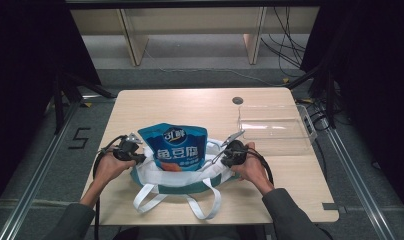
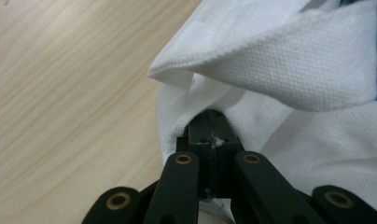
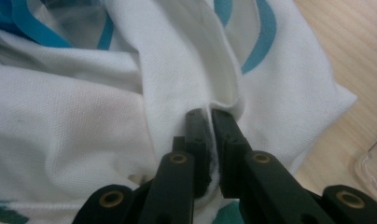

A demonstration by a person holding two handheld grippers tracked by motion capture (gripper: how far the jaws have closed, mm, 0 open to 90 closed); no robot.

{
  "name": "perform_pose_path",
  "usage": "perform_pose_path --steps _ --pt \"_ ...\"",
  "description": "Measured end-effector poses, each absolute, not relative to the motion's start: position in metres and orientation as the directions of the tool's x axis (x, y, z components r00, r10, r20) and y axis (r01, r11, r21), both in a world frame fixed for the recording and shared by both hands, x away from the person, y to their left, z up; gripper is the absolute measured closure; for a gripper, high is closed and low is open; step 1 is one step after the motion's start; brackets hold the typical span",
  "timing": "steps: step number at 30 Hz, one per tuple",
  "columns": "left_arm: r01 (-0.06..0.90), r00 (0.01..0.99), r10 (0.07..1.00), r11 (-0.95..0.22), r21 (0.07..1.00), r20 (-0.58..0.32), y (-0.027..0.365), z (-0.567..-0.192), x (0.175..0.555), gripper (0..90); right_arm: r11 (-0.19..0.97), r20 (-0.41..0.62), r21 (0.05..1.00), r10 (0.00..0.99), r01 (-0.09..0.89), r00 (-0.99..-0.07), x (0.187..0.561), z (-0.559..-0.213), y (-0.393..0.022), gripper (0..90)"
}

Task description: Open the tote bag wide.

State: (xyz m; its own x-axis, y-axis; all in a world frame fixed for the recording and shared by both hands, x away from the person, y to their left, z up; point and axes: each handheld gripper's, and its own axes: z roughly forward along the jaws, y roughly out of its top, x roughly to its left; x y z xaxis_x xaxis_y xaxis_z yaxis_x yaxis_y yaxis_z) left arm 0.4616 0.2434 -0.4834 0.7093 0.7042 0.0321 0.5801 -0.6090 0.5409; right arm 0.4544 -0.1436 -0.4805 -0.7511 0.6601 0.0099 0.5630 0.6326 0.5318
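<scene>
Tote bag [image 1: 177, 180] of white woven fabric with teal trim and teal curved printing lies on the near middle of the wooden table [image 1: 190, 102], its mouth open upward and its two white strap handles [image 1: 190, 202] looped out toward the table's near edge. A blue snack pouch [image 1: 179, 148] with white lettering stands upright inside it, rising well above the rim. The left gripper [image 1: 138, 159] pinches the bag's left rim; in the left gripper view its jaws are clamped together on a fold of the white cloth [image 2: 252, 88], which bunches and curls over just beyond them. The right gripper [image 1: 221, 160] grasps the right rim, and in the right gripper view a thin edge of the fabric [image 3: 84, 121] is squeezed between the jaws. A clear plastic tray [image 1: 275, 129] sits on the table's far right, apart from the bag.
</scene>
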Motion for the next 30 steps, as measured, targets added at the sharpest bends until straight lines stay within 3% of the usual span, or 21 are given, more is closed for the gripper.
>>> perform_pose_path --steps 11,19,30 --pt "0.581 0.701 0.713 -0.581 0.570 0.012 0.247 -0.480 0.466 87.3 0.622 -0.001 0.546 0.670 0.561 -0.742 0.466 -0.479 -0.142 83.3" --pt "0.571 0.691 0.721 -0.510 0.643 -0.042 0.254 -0.458 0.449 73.6 0.524 0.077 0.626 0.695 0.577 -0.715 0.456 -0.460 -0.154 70.1" --pt "0.531 0.704 0.707 -0.468 0.707 -0.061 0.252 -0.430 0.421 57.4 0.512 0.054 0.688 0.670 0.514 -0.740 0.445 -0.436 -0.156 58.0"
